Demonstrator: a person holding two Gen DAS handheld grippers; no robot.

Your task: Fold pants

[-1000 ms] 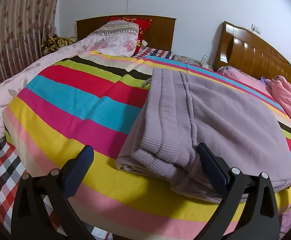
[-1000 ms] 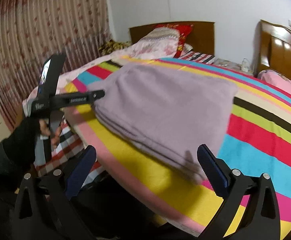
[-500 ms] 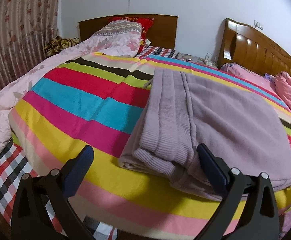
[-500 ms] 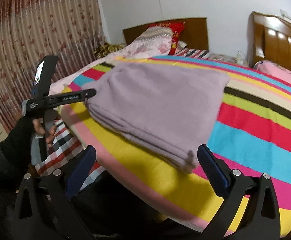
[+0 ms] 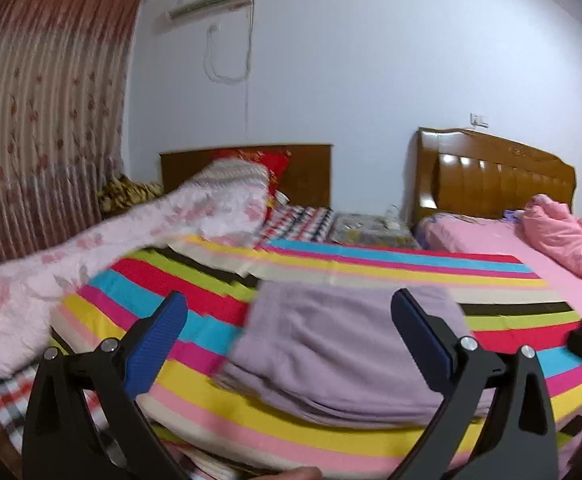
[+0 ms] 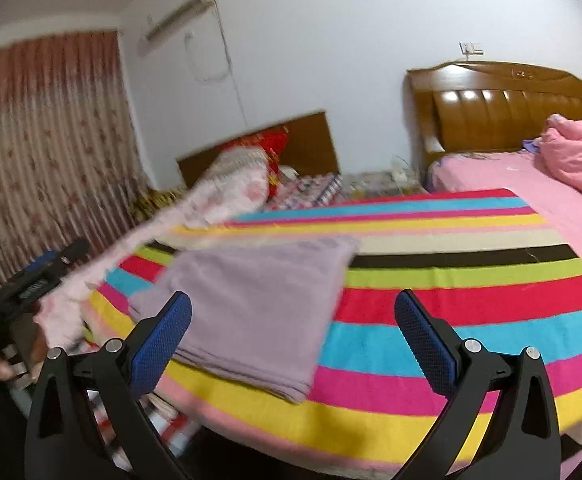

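Note:
The lilac pants [image 5: 331,344] lie folded into a flat rectangle on the striped blanket [image 5: 371,268] near the bed's front edge. They also show in the right wrist view [image 6: 259,304]. My left gripper [image 5: 291,336] is open and empty, held back from the bed in front of the pants. My right gripper [image 6: 295,336] is open and empty, also back from the bed, with the pants ahead to its left. The left gripper's body [image 6: 31,284] shows at the left edge of the right wrist view.
A pink floral quilt [image 5: 111,248] and pillows lie along the left of the bed. A second bed with a pink sheet [image 6: 531,184] and wooden headboard [image 5: 491,176] stands to the right. Curtains [image 5: 43,140] hang on the left wall.
Both grippers have pulled back and tilted up from the bed, so the wall and air conditioner come into view. The folded pants have not moved. Both stay open.

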